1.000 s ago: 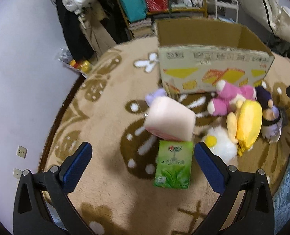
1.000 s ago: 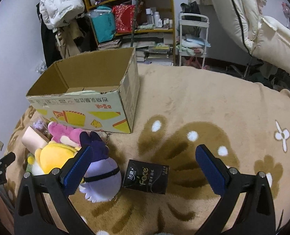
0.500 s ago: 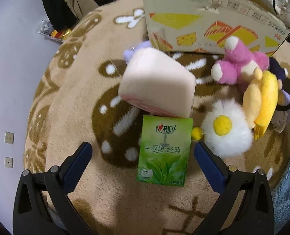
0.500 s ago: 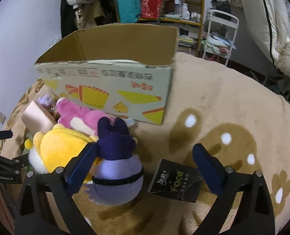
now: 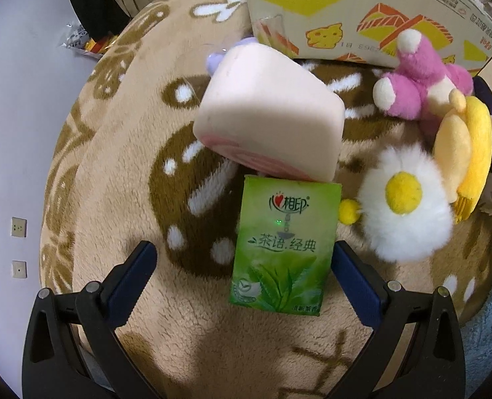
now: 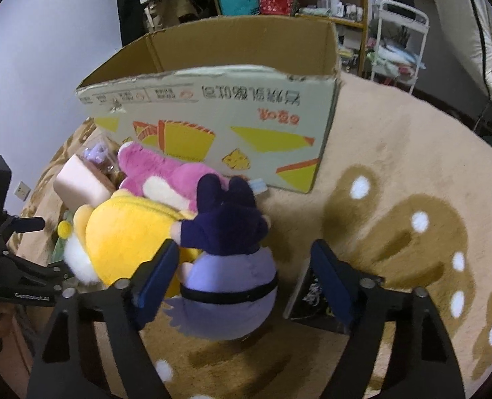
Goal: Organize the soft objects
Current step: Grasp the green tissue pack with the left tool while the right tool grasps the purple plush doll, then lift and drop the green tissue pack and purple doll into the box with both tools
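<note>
Right gripper (image 6: 242, 266) closing astride purple plush (image 6: 227, 266), pads not yet pressing; we centre on belly. Left gripper (image 5: 241, 271) wide; green pack (image 5: 284, 247) off-centre toward 3 o'clock; we shift right. Box (image 6: 212, 99) at 12.

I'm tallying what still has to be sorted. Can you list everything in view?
cardboard box: 1, tan, on rug, open
tissue pack: 1, green, between left claw's fingers
tissue pack: 1, black, by right claw's right finger
sponge block: 1, pink, behind green pack
plush: 1, purple, between right claw's fingers
plush: 1, yellow
plush: 1, pink
flower plush: 1, white
rug: 1, beige-brown
left claw: open
right claw: closing
</note>
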Demonstrator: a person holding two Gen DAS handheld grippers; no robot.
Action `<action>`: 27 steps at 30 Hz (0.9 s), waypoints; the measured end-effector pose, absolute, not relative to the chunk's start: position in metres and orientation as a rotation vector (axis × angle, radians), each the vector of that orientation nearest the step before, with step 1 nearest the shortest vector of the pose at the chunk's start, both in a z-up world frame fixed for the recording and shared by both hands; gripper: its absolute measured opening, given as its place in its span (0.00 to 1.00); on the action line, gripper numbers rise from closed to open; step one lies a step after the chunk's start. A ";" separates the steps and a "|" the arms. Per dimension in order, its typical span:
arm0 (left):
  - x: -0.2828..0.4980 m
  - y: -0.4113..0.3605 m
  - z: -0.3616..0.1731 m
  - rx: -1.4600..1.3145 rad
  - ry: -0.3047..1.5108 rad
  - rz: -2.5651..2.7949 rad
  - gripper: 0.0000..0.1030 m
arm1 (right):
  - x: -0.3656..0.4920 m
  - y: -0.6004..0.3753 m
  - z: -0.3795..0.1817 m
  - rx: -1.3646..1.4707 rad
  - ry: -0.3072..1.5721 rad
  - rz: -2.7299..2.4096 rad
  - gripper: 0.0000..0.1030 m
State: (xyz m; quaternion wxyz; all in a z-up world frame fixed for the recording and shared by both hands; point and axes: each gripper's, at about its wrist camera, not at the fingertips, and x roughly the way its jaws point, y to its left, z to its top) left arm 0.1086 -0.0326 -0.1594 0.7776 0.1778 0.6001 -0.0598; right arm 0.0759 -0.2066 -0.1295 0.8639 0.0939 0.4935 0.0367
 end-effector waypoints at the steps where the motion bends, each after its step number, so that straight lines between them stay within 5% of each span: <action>1: 0.109 -0.033 -0.160 0.385 1.299 -0.136 0.94 | 0.076 -0.206 -0.132 0.205 1.042 0.089 0.66; 3: 0.109 -0.033 -0.161 0.388 1.310 -0.146 0.83 | 0.077 -0.204 -0.136 0.224 1.068 0.114 0.56; 8: 0.108 -0.030 -0.166 0.391 1.332 -0.138 0.54 | 0.073 -0.200 -0.134 0.199 1.070 0.098 0.54; 27: 0.084 -0.011 -0.114 0.283 1.145 -0.086 0.54 | 0.058 -0.192 -0.111 0.125 0.987 0.071 0.53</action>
